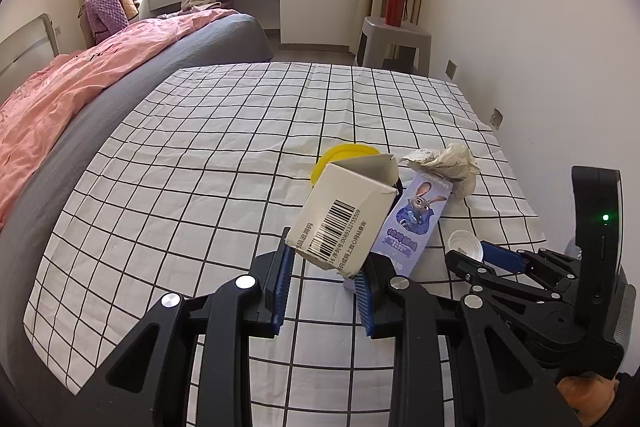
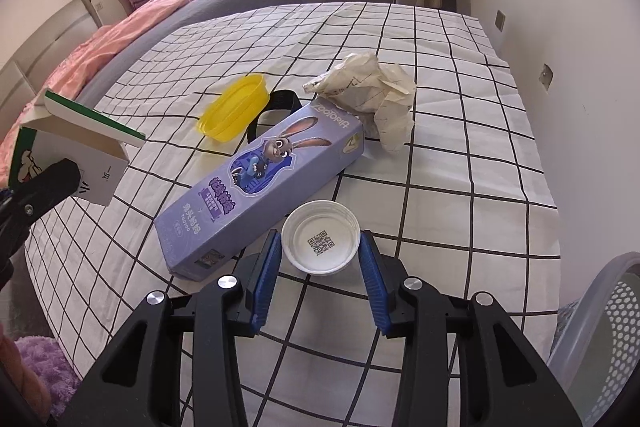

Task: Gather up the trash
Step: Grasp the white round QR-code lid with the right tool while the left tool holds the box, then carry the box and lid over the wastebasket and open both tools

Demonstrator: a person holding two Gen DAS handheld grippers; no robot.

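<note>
Carton [image 1: 344, 215] clamped in left claw [image 1: 324, 283], hiding yellow bowl [image 1: 340, 155]; right claw [image 2: 320, 283] apart around cap [image 2: 320, 243].

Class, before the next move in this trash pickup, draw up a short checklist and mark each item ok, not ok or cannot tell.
1. Left tongs grip the white carton: ok, lifted off the cloth.
2. Right tongs straddle the white cap: ok, a finger on each side.
3. Right tongs shut on the cap: not ok, gaps show.
4. Cap clear of the purple box: ok, narrowly.
5. Mesh bin within reach: cannot tell, only its rim shows.
6. Remaining trash, the crumpled paper and yellow lid, unobstructed: ok.
</note>
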